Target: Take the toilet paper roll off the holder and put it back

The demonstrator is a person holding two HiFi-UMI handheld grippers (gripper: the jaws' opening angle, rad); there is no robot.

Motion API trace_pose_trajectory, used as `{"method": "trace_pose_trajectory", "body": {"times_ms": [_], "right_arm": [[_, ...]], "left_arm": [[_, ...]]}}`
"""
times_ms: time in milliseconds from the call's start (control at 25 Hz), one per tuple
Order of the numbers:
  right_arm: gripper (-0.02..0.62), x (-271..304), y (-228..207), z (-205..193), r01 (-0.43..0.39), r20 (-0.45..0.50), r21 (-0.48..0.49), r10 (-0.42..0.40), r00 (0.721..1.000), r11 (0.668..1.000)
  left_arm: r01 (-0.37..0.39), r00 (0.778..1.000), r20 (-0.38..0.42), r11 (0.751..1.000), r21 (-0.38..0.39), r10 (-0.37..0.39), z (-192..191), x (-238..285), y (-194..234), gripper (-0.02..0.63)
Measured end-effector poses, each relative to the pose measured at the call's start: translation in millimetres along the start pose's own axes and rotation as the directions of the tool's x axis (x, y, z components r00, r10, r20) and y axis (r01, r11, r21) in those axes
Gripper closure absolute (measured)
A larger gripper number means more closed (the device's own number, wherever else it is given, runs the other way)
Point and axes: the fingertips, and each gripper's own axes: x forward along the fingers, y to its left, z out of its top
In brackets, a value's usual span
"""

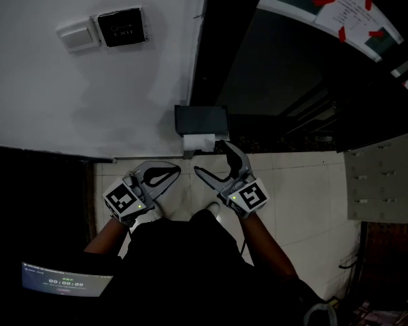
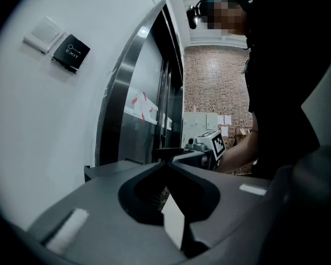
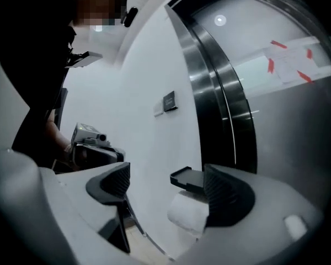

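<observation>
The white toilet paper roll [image 1: 198, 142] hangs under a dark holder [image 1: 200, 120] on the white wall beside a door frame. My right gripper [image 1: 211, 158] is open just below the roll, nothing between its jaws. In the right gripper view the roll [image 3: 186, 214] and the holder [image 3: 187, 178] lie just beyond the open right gripper [image 3: 168, 192], partly behind its right-hand jaw. My left gripper [image 1: 177, 169] is shut and empty, a little left of and below the roll. In its own view the left gripper [image 2: 166, 162] has its tips together.
A black exit button panel [image 1: 121, 27] and a white switch [image 1: 78, 36] sit higher on the wall. A dark metal door [image 1: 292, 80] with a taped paper notice [image 1: 353, 9] is right of the holder. Pale floor tiles [image 1: 299, 195] lie below.
</observation>
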Motion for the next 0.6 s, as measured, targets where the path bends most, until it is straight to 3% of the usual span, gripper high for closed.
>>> {"method": "trace_pose_trajectory", "body": {"times_ms": [120, 160, 280, 320, 600], "right_arm": [[0.18, 2, 9, 8, -0.031, 0.005, -0.022, 0.031, 1.0, 0.999], [0.229, 1, 12, 10, -0.042, 0.012, -0.017, 0.042, 0.999, 0.999], [0.554, -4, 18, 16, -0.069, 0.038, -0.017, 0.069, 0.997, 0.998], [0.595, -6, 19, 18, -0.076, 0.044, -0.022, 0.077, 0.996, 0.997], [0.595, -5, 27, 21, -0.102, 0.041, -0.039, 0.104, 0.994, 0.994]], "left_arm": [[0.0, 1.0, 0.003, 1.0, -0.001, 0.0, 1, 1, 1, 0.604], [0.0, 1.0, 0.001, 1.0, -0.002, 0.0, 1, 1, 1, 0.604], [-0.004, 1.0, -0.005, 1.0, -0.022, 0.004, 6, 0, 0, 0.604], [-0.004, 1.0, -0.004, 1.0, -0.02, 0.004, 6, 0, 0, 0.604], [-0.008, 1.0, 0.0, 1.0, -0.012, 0.008, 5, -2, 2, 0.604]]}}
